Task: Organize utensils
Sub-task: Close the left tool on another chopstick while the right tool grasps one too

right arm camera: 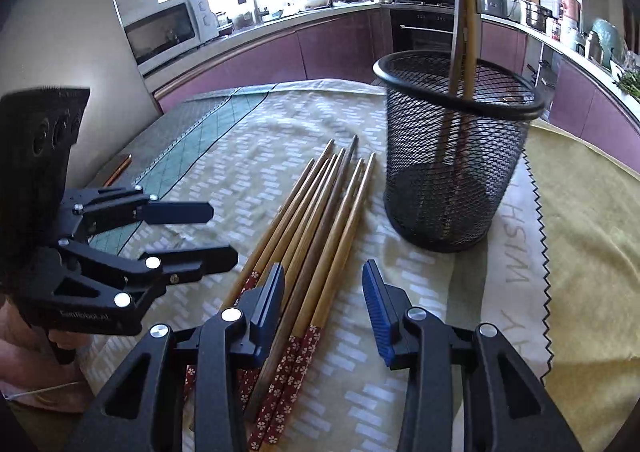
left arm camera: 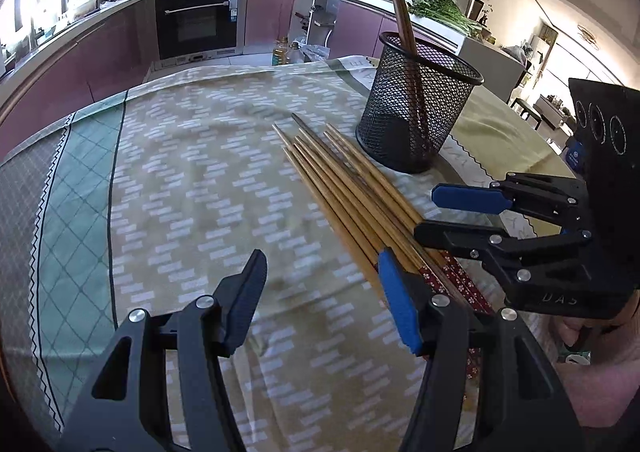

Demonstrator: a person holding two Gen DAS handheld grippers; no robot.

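Several wooden chopsticks (left arm camera: 344,179) with red flowered ends lie bundled on the patterned tablecloth (left arm camera: 180,191); they also show in the right wrist view (right arm camera: 316,219). A black mesh holder (left arm camera: 416,103) stands beyond them with two chopsticks (left arm camera: 400,7) upright inside; it also shows in the right wrist view (right arm camera: 452,155). My left gripper (left arm camera: 320,292) is open and empty, its right finger beside the bundle's red ends. My right gripper (right arm camera: 324,300) is open, its jaws straddling the right-hand chopsticks of the bundle without gripping them. Each gripper shows in the other's view: the right gripper (left arm camera: 440,211), the left gripper (right arm camera: 216,232).
The table's far edge (left arm camera: 240,69) faces purple kitchen cabinets and an oven (left arm camera: 198,23). Oil bottles (left arm camera: 282,51) stand on the floor beyond. A yellow cloth (right arm camera: 592,219) with a zigzag edge covers the table to the right of the holder.
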